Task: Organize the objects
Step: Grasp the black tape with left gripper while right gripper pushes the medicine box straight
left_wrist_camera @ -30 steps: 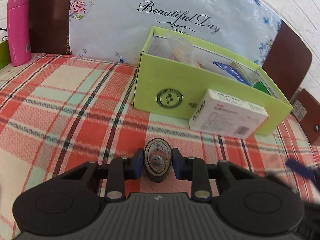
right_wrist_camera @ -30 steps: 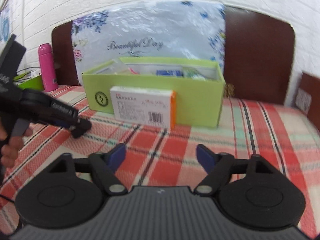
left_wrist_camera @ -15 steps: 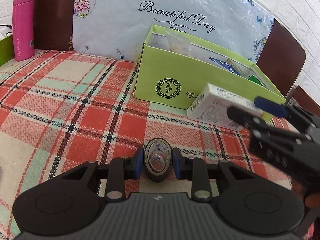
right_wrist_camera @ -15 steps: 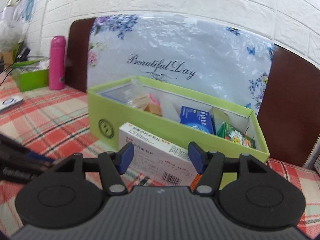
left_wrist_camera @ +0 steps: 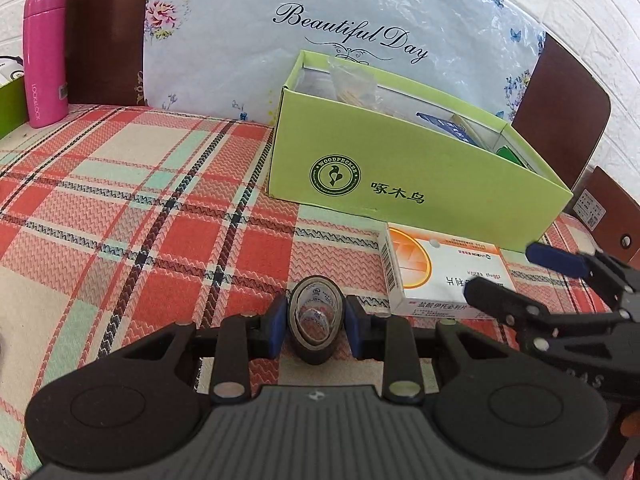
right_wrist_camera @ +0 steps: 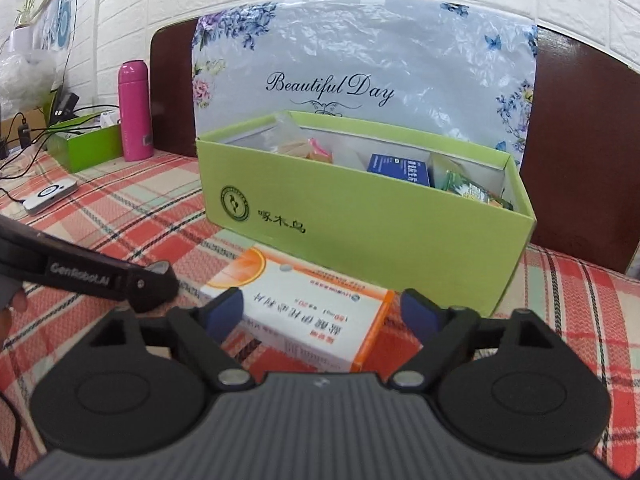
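My left gripper (left_wrist_camera: pixel 316 326) is shut on a black tape roll (left_wrist_camera: pixel 316 322), held upright just above the plaid tablecloth. A white and orange medicine box (left_wrist_camera: pixel 444 276) lies flat in front of the green storage box (left_wrist_camera: pixel 400 168). In the right wrist view the medicine box (right_wrist_camera: pixel 304 316) sits between the open jaws of my right gripper (right_wrist_camera: pixel 320 312), without touching the pads. The green storage box (right_wrist_camera: pixel 360 216) holds several packets and a blue carton (right_wrist_camera: pixel 398 168). The right gripper also shows in the left wrist view (left_wrist_camera: pixel 520 276), over the medicine box's right end.
A pink bottle (left_wrist_camera: pixel 44 56) stands far left beside a small green bin (right_wrist_camera: pixel 86 146). A white device with cables (right_wrist_camera: pixel 50 196) lies on the cloth at left. A floral plastic-covered chair back (right_wrist_camera: pixel 360 64) stands behind the storage box. Brown chairs flank the table.
The medicine box has gone from leaning on the storage box to lying flat on the cloth. My right gripper has come down around it. The left gripper still holds the tape.
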A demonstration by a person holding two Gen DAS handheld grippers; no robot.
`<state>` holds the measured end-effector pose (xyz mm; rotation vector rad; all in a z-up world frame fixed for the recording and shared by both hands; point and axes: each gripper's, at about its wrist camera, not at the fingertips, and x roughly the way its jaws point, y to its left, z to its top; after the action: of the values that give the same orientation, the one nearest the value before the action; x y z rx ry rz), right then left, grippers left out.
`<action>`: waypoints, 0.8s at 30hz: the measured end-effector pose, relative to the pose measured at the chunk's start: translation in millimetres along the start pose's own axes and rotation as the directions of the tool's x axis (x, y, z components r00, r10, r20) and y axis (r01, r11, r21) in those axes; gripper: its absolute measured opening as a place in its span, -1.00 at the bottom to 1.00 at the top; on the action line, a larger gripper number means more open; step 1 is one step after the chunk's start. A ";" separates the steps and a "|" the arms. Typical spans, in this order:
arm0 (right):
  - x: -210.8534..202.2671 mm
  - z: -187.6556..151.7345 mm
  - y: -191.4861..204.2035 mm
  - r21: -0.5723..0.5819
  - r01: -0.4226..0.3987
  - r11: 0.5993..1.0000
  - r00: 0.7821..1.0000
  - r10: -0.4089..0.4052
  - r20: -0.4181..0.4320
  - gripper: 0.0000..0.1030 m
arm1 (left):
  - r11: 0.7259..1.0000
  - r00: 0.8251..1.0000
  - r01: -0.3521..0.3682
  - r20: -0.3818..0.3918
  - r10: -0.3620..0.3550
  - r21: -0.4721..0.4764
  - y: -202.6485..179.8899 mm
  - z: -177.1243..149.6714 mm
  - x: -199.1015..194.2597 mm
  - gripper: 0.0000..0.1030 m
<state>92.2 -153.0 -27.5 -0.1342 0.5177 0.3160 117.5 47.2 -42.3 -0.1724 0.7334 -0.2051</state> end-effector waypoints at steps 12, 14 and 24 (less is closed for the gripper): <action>49.6 12.0 -13.1 0.108 -0.222 0.969 0.967 0.233 -0.104 0.83 | 1.000 1.000 0.020 0.004 -0.020 -0.006 3.9 -0.8 -1.0 -0.38; 34.8 0.6 -17.9 0.148 -0.233 0.961 0.964 0.249 -0.099 0.82 | 1.000 1.000 0.019 0.007 -0.019 -0.005 3.5 -1.2 -1.0 -0.38; -21.4 -32.7 13.0 0.108 0.001 0.994 0.997 0.008 -0.079 0.37 | 0.998 1.000 -0.027 0.002 0.027 0.062 -8.2 -3.3 -2.9 -0.40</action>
<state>55.2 -153.0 -45.4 -0.0406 0.6129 0.2861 112.1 39.7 -41.0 -0.1038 0.7269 -0.2022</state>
